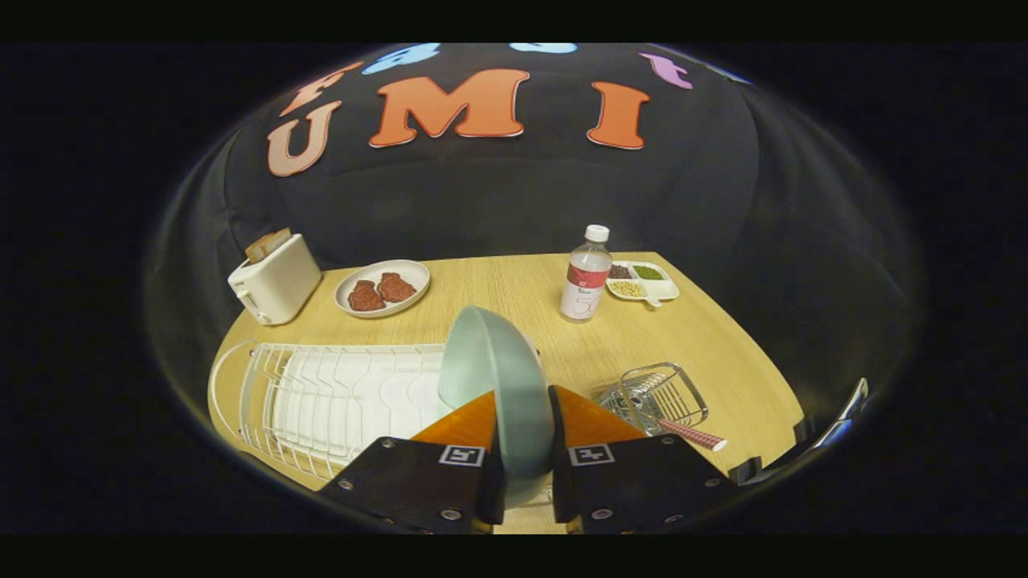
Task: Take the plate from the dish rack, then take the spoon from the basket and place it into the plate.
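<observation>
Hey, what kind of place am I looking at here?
Probably a mock kitchen set in a recording booth: a wooden table holds a toaster, a dish rack and a wire basket, and the hand-held gripper grips a plate.

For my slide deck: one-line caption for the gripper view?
Claw shut on the pale green plate, held on edge beside the white dish rack; spoon in wire basket.

Booth kitchen table: toaster (pixel 275 278), dish rack (pixel 337 401).
</observation>
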{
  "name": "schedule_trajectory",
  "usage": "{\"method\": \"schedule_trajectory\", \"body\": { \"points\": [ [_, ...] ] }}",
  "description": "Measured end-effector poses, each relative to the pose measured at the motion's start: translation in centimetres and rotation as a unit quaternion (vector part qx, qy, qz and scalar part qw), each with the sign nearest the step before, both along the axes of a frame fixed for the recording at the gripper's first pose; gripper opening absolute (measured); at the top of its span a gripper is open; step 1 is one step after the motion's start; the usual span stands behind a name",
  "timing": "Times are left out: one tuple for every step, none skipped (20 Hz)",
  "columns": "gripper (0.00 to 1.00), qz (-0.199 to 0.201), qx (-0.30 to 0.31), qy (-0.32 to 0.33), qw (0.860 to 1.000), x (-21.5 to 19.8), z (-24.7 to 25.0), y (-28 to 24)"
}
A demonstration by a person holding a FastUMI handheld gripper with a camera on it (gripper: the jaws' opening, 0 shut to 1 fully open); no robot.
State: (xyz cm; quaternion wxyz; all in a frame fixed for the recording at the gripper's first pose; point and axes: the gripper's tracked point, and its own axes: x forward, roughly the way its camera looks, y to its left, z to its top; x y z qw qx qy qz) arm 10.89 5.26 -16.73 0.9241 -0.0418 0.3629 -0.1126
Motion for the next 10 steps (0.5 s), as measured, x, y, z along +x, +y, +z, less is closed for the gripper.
{"method": "schedule_trajectory", "body": {
  "points": [
    [0.24,-0.001,-0.012,-0.004,1.000,0.2,0.6,0.1],
    [0.24,-0.002,-0.027,-0.008,1.000,0.4,1.1,0.0],
    [0.24,-0.002,-0.043,-0.014,0.999,0.5,1.7,-0.1],
    [0.23,-0.002,-0.054,-0.019,0.998,0.6,2.4,-0.2],
    [0.23,-0.003,-0.063,-0.023,0.998,0.5,3.0,-0.4],
    [0.23,-0.004,-0.065,-0.031,0.997,0.6,3.7,-0.5],
    [0.24,-0.006,-0.063,-0.037,0.997,0.5,4.4,-0.5],
    [0.24,-0.006,-0.057,-0.043,0.997,0.1,5.0,-0.6],
    [0.24,-0.006,-0.052,-0.048,0.997,-0.3,5.6,-0.6],
    [0.23,-0.005,-0.047,-0.052,0.998,-0.8,6.1,-0.8]
  ]
}}
